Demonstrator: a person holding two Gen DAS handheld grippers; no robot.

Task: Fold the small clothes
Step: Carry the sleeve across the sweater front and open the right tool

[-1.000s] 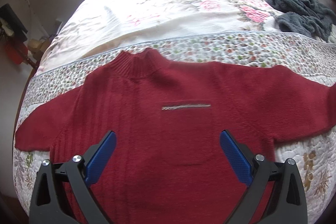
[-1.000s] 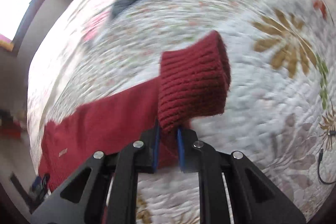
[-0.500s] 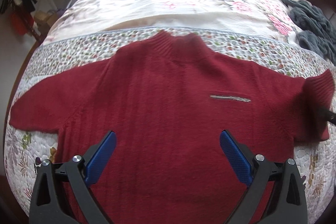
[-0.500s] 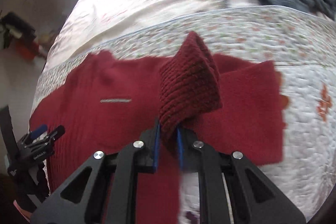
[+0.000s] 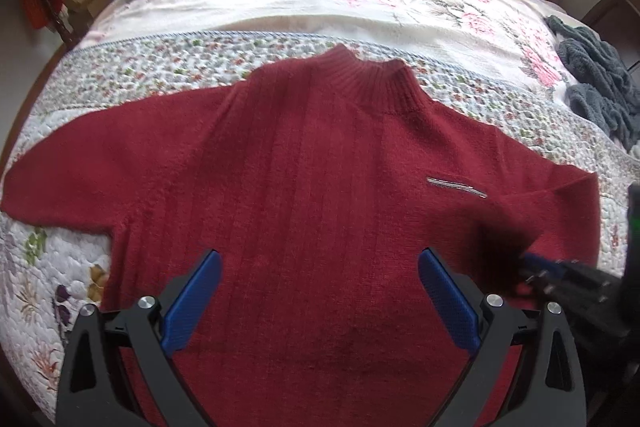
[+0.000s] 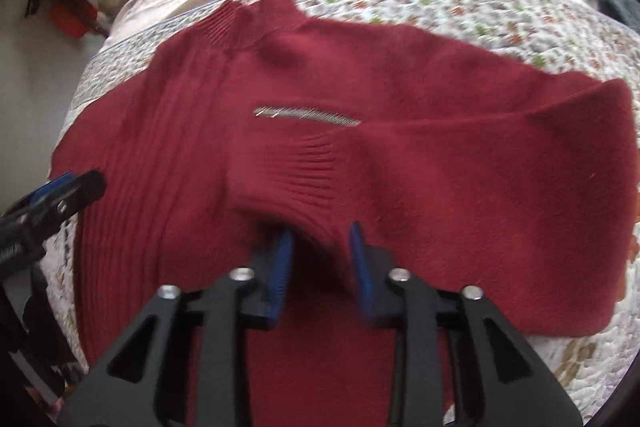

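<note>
One red sweater [image 5: 304, 195] lying flat on the quilted bed [image 5: 168, 67], its one sleeve folded in across the chest, ribbed cuff [image 6: 304, 179] just beyond the right gripper [image 6: 320, 259]. Both grippers hovering with jaws apart, left gripper [image 5: 320, 299] gaping wide over the hem. Showing no readable writing anywhere, only a silver strip [image 6: 308, 115] on the chest.

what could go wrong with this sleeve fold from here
The right gripper has its fingers apart around the ribbed cuff; withdrawing could snag the knit and drag the folded sleeve back. The fold looks slanted, so the red sweater may end up lopsided. The left gripper is open above the body, not pinning it.
</note>
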